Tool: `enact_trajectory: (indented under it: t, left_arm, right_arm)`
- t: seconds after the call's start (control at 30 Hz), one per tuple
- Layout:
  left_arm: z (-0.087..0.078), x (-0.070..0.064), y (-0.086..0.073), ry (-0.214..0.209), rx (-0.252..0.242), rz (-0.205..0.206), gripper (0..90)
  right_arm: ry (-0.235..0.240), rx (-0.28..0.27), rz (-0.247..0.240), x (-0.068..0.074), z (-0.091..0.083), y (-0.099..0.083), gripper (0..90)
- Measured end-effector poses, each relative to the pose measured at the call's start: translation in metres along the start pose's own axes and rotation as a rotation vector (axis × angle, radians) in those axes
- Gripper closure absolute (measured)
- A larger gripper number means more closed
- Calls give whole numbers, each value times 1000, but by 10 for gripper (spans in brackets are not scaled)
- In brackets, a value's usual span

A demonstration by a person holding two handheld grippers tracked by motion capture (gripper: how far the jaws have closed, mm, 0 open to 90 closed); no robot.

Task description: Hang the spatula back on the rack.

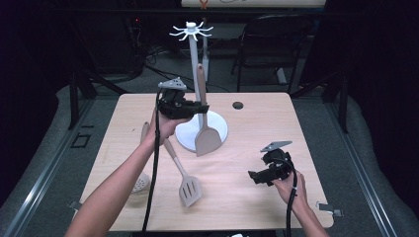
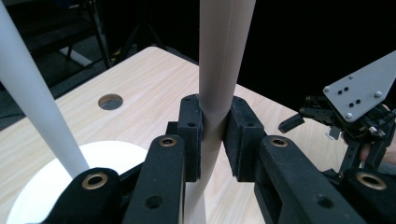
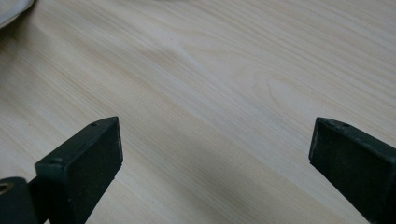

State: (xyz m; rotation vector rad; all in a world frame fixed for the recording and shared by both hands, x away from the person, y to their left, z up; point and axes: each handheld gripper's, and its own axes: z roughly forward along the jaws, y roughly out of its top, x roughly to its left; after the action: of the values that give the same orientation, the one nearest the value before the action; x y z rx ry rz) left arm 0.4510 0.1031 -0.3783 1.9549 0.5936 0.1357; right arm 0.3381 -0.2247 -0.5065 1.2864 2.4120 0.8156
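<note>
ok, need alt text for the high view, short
The left hand-held gripper holds a beige spatula upright by its handle beside a white hook stand on a wooden table. The right hand-held gripper hovers open near the right edge; a slotted turner and a strainer spoon lie flat.

Bright, evenly lit table [image 1: 247, 197] against dark surroundings; soft shadows, slight blur.

slotted spatula [image 1: 189, 188], skimmer [image 1: 141, 183], chair [image 1: 269, 34]
</note>
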Motion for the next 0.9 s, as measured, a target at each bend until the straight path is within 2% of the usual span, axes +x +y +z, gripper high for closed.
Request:
enact_trajectory:
  t: [0.33,0.6,0.9]
  left_arm:
    - [-4,10,13,15,0,2,774]
    - [0,18,24,1,15,7,774]
    - [-1,20,38,-8,11,26,773]
  right_arm:
    - [5,5,0,0,1,0,24]
    - [7,7,2,-2,1,-1,25]
    - [7,7,9,-3,1,-1,25]
